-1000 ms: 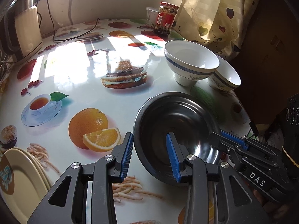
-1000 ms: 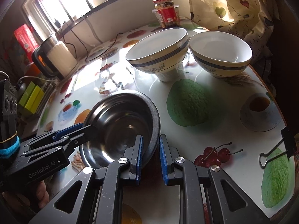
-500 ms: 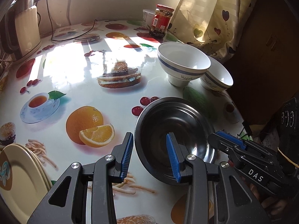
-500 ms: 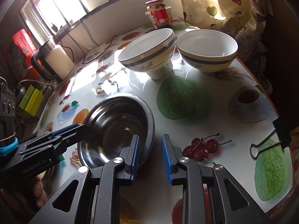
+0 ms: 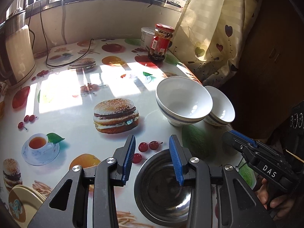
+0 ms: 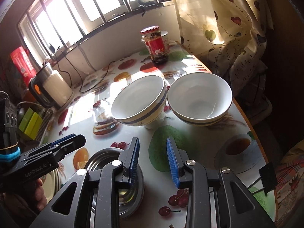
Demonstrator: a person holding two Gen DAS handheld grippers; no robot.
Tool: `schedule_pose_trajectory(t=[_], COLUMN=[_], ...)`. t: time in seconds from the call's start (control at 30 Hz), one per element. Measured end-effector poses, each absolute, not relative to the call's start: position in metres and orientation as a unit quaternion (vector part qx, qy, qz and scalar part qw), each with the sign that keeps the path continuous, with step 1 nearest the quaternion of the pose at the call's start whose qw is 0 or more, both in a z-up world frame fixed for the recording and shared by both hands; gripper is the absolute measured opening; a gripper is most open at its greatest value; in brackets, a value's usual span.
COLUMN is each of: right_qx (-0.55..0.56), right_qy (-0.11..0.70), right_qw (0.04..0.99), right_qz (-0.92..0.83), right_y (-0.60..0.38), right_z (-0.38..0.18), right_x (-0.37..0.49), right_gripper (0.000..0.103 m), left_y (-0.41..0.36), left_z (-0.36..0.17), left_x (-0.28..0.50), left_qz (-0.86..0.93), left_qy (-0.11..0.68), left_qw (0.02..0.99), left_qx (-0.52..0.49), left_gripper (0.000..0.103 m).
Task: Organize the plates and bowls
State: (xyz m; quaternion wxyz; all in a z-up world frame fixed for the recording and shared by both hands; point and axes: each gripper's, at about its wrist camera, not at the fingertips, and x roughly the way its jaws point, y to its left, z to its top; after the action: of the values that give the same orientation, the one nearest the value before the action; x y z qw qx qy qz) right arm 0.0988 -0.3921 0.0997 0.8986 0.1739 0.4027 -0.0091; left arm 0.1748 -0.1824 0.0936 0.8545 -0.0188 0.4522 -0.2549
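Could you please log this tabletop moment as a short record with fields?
surface: table with food-print cover
metal bowl: on the table, nearest, not gripped
white bowls: two, blue-banded, upright, side by side; left bowl, right bowl
plates: cream stack at the near left edge
jar: red-lidded, at the far edge
kettle: far left
left hand-held gripper: open, empty
right hand-held gripper: open, jaws just opening, nothing between them
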Motion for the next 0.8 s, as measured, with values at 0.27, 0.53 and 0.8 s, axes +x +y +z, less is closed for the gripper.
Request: schedule_pose_trajectory(t=[0.27, 0.53, 0.8], right_qx=[0.183, 0.188, 0.183], right_qy=[0.396, 0.398, 0.399], right_qw=[0.9, 0.898, 0.898], right_qz=[-0.016, -0.015, -0.022], right_y=[-0.398, -0.399, -0.399], right_z=[0.105, 0.1, 0.097], right_x=[0.126, 0.146, 0.157], right_gripper=[0.029, 0.03, 0.03], left_y=[-0.203, -0.221, -0.229], left_z=[0.099, 0.09, 0.078], left_x=[0.215, 0.246, 0.262], left_qz=[-0.265, -0.266, -0.26], left_qy=[0.446, 0.455, 0.471], left_qw=[0.855, 0.85, 0.843], left_qx=[-0.022, -0.016, -0.02], left_gripper=[0.038, 0.038, 0.038])
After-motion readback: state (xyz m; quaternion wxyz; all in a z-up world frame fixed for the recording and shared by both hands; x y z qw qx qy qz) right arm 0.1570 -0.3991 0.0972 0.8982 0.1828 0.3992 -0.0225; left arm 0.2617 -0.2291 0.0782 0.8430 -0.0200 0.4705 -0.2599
